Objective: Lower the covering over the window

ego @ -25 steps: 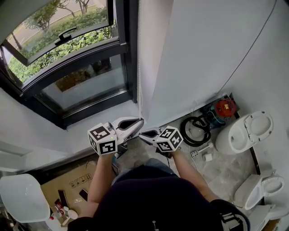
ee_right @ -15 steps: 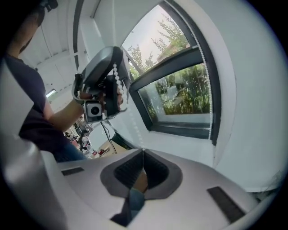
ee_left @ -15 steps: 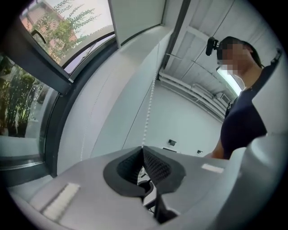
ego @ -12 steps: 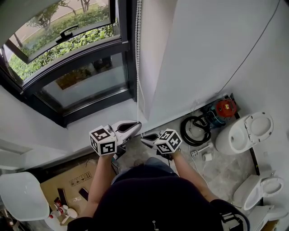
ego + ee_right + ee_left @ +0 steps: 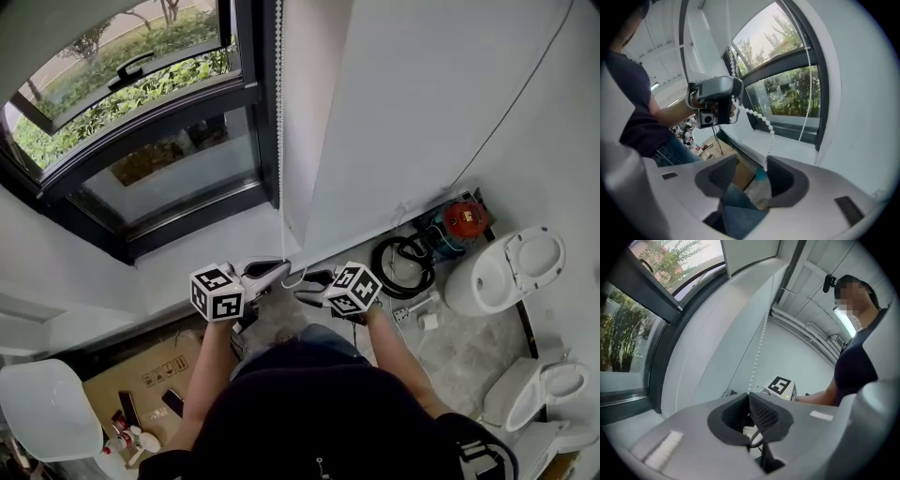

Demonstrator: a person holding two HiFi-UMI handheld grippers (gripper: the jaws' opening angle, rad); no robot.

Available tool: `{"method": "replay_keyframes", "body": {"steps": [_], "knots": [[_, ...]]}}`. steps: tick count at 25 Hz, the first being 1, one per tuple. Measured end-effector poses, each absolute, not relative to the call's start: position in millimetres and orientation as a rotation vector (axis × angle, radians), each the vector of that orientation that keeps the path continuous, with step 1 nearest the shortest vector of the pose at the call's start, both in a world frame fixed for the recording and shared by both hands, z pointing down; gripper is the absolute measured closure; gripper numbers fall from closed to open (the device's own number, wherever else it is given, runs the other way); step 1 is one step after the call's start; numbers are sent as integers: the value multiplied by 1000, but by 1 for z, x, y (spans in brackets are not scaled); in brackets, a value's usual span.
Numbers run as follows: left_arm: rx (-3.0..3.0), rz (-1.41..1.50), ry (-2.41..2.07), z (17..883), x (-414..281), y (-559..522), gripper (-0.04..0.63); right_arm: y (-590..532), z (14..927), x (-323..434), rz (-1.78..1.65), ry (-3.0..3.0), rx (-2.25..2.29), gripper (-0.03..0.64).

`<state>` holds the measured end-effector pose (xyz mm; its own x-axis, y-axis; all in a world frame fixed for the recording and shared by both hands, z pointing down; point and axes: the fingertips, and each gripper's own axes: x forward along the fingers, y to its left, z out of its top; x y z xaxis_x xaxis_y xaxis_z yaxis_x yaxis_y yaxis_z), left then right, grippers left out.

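Two grippers are counted: the left gripper (image 5: 283, 270) and the right gripper (image 5: 302, 287), whose jaws are opening with the one bead chain (image 5: 279, 141) between them. One window (image 5: 169, 169) is seen ahead of both. Right of the right gripper, two toilets (image 5: 504, 274) are counted, possibly a third. One cardboard box (image 5: 141, 380) is counted below the left gripper.

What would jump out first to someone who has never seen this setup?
A white bead chain hangs beside the dark-framed window at upper left. Below it, the left gripper is clamped on the chain, while the right gripper has its jaws opening around it. White toilets stand at far right.
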<state>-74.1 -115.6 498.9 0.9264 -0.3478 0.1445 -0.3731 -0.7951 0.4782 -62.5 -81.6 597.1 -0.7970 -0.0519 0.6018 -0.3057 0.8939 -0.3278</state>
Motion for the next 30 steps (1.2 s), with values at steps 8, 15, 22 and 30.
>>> {"method": "replay_keyframes", "body": {"steps": [8, 15, 22, 30], "knots": [[2549, 193, -517, 524, -68, -115, 584, -125, 496, -26, 324, -2578, 410, 417], [2484, 207, -460, 551, -57, -97, 584, -131, 403, -34, 181, -2816, 461, 417], [2495, 226, -457, 552, -54, -100, 584, -128, 383, -72, 209, -2940, 381, 433], [2493, 217, -471, 552, -57, -100, 584, -137, 368, -89, 229, -2988, 418, 591]]}}
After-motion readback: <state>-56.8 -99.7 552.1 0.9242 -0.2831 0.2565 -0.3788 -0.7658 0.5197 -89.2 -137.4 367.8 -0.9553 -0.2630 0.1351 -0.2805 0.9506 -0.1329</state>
